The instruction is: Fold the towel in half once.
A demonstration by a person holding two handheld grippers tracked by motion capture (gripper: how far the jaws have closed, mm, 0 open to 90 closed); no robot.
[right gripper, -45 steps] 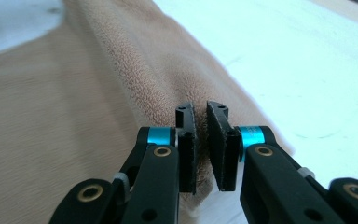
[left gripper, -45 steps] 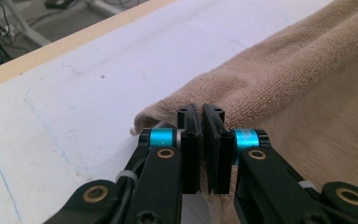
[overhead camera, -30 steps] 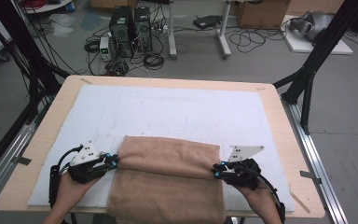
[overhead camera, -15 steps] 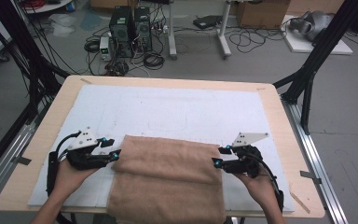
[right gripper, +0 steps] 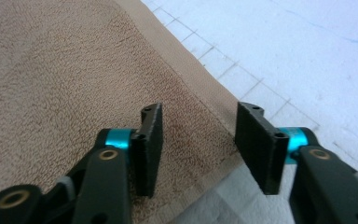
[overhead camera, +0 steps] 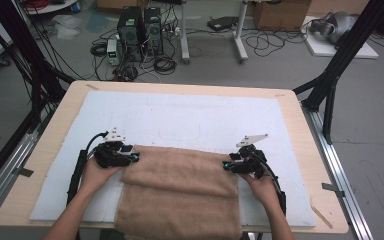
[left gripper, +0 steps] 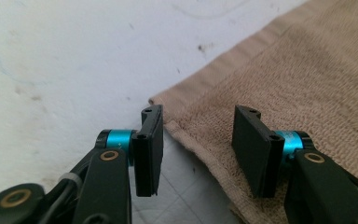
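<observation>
Left tongs (overhead camera: 136,158) at the left end of the towel's (overhead camera: 180,190) far fold, right tongs (overhead camera: 226,165) at the right end. Both sets apart, nothing clamped. Left jaws just closing a little after opening, right jaws likewise, with towel edge between each pair but not pressed.

Towel lying folded on the near part of the white mat (overhead camera: 190,120) covering the bench (overhead camera: 300,130), near end hanging over the front edge.

Seen from above: both hands (overhead camera: 97,172) behind the tongs, whole towel, computer boxes (overhead camera: 140,27) and cables on the floor beyond.

Seen along the left tongs (left gripper: 198,149): towel's (left gripper: 298,79) hemmed corner, one jaw over the mat (left gripper: 65,56), the other over terry cloth, faint grid lines and small stains.

Seen along the right tongs (right gripper: 198,149): hem running between the jaws, towel (right gripper: 51,70) to the left, gridded mat (right gripper: 298,42) to the right.
</observation>
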